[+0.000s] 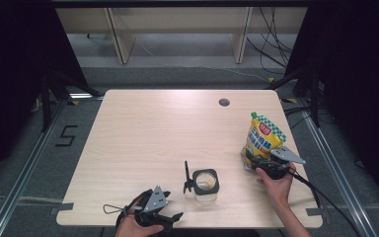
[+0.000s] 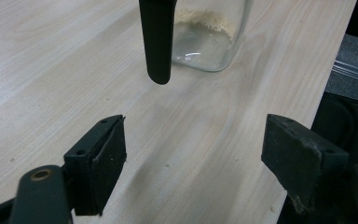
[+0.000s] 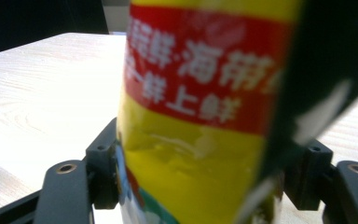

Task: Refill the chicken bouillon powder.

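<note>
Pale wood-grain table (image 1: 143,138) on grey floor. Yellow plastic pouch with red label and green-checked top (image 1: 262,137) stands near table's right edge, right gripper (image 1: 252,160) pinching its lower part. Square clear glass jar, black flip lid open (image 1: 206,183), near front centre. Left gripper (image 1: 175,217), jaws spread wide, nothing between, aimed at jar.

On the table (image 1: 143,133) — one in all — the count runs short. One jar (image 1: 206,185) stands at about 6 o'clock, with one black lid (image 1: 186,177) tipped up just at its 9 o'clock. One yellow pouch (image 1: 261,138) sits at 3 o'clock. Two grippers — left gripper (image 1: 170,219) at 7 o'clock, right gripper (image 1: 249,157) at 4 o'clock. One round hole (image 1: 224,102) lies at 1 o'clock.
</note>
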